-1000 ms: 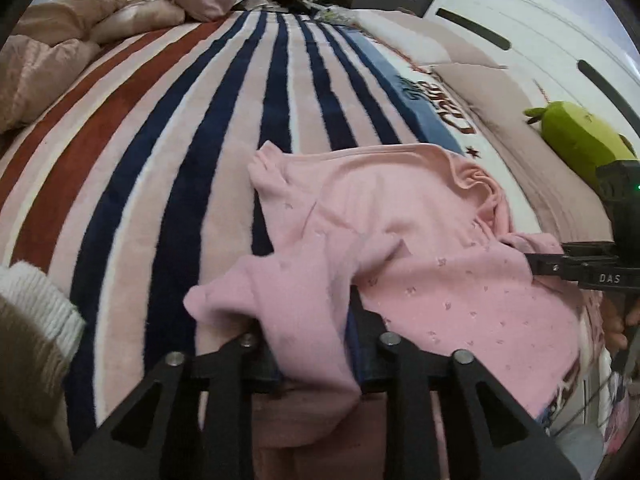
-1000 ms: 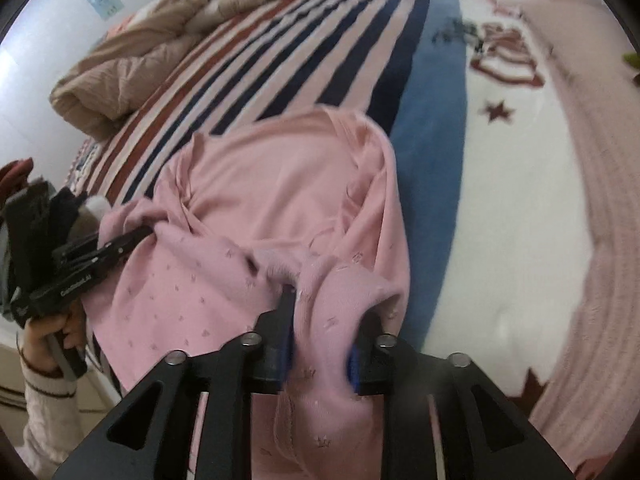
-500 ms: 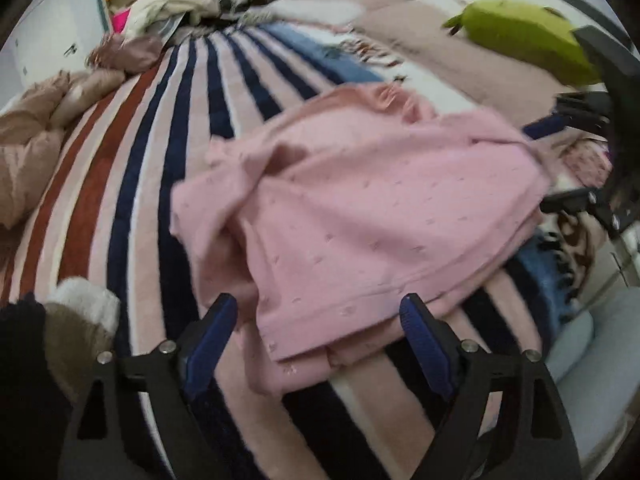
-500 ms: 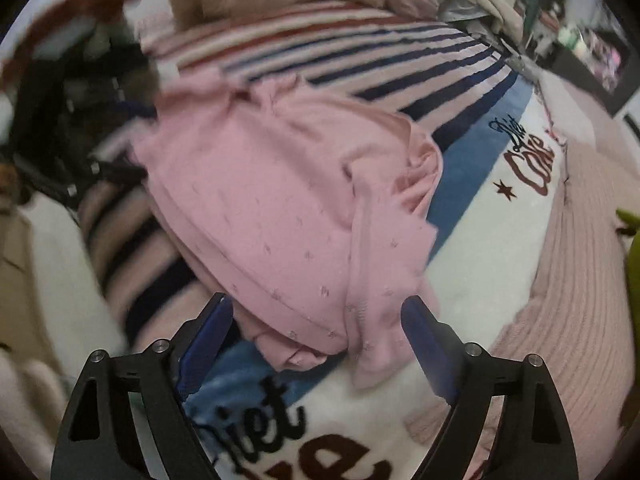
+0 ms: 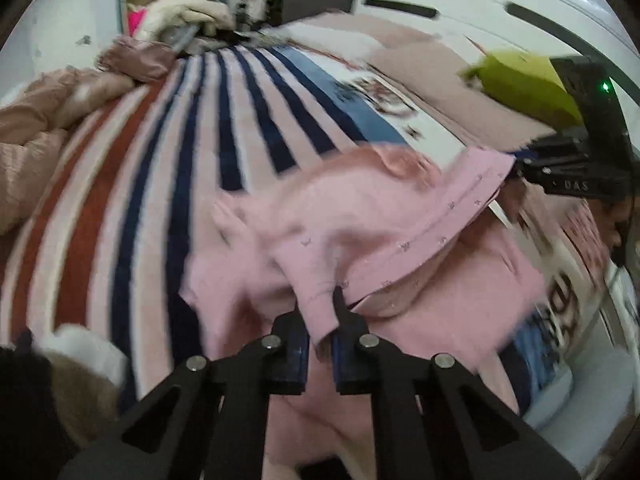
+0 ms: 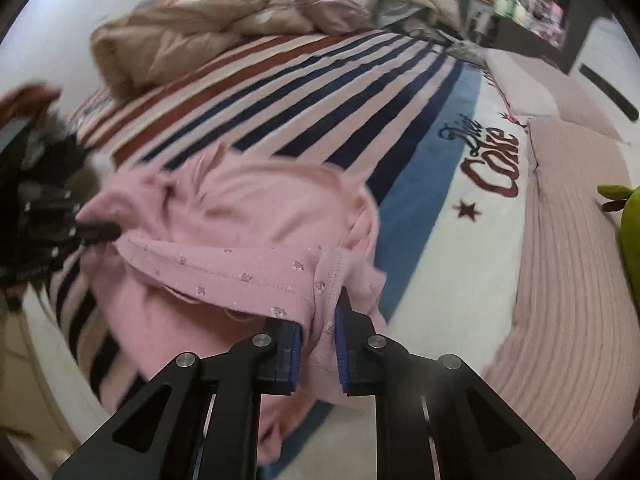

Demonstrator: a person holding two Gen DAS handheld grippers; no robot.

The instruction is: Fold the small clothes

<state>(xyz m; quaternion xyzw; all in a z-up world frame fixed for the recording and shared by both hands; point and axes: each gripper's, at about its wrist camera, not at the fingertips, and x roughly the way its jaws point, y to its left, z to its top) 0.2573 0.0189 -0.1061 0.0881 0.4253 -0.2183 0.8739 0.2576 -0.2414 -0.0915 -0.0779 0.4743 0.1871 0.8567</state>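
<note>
A small pink garment (image 5: 360, 224) with tiny printed flowers lies partly folded on the striped blanket (image 5: 160, 152). My left gripper (image 5: 320, 332) is shut on one corner of its hem. My right gripper (image 6: 318, 332) is shut on the other hem corner of the garment (image 6: 248, 232). The hem edge stretches between the two grippers, lifted above the lower layer. The right gripper shows at the right edge of the left wrist view (image 5: 576, 176); the left gripper shows at the left edge of the right wrist view (image 6: 52, 224).
A crumpled tan duvet (image 6: 192, 36) lies at the bed's far side. A green plush toy (image 5: 524, 84) rests on the pink ribbed cover (image 6: 572, 248). Piled clothes (image 5: 180, 20) and cluttered shelves stand beyond the bed. The bed edge is close below me.
Half a second ago both grippers were open above the garment. Now each is shut on a hem corner, and the hem is lifted and pulled taut between them.
</note>
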